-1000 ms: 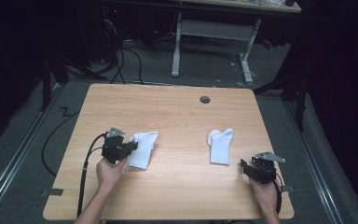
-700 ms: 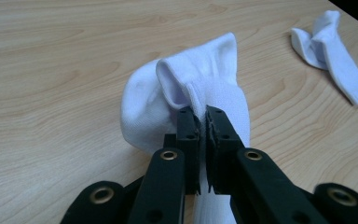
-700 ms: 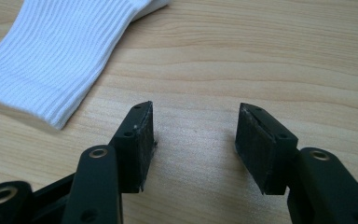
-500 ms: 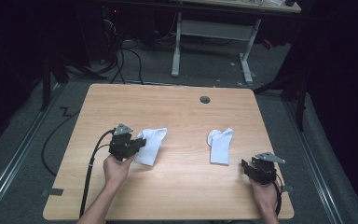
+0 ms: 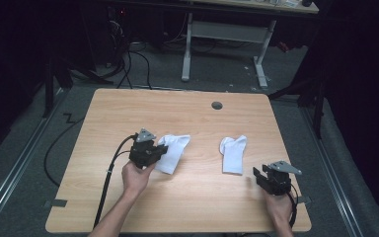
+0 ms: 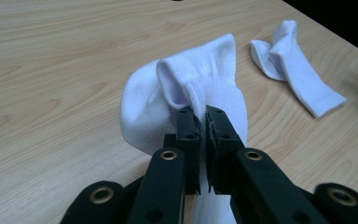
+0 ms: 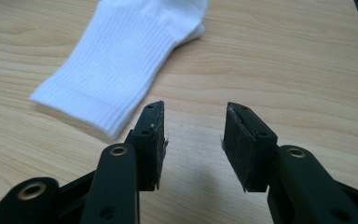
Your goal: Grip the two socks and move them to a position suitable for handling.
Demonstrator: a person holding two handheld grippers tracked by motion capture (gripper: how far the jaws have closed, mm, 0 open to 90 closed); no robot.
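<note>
Left hand-held gripper [image 5: 160, 150] in my left hand [image 5: 135, 177] is clamped on a fold of the left white sock [image 5: 173, 153], jaws nearly meeting with the cloth pinched between them; I see the sock bunched up and lifted at the pinched part in the left gripper view. It sits left of the table's [image 5: 197, 207] middle, about halfway between near and far edges. My right hand-held gripper [image 5: 260, 177] sits near the near right corner, its jaws parted and bare, having just been closing, with nothing between them but wood. Just beyond its tips lies the right white sock [image 5: 233, 153], flat on the table, cuff end toward me, well apart from the first sock. Farther off, near the far edge, I see a round grommet [image 5: 217, 105].
</note>
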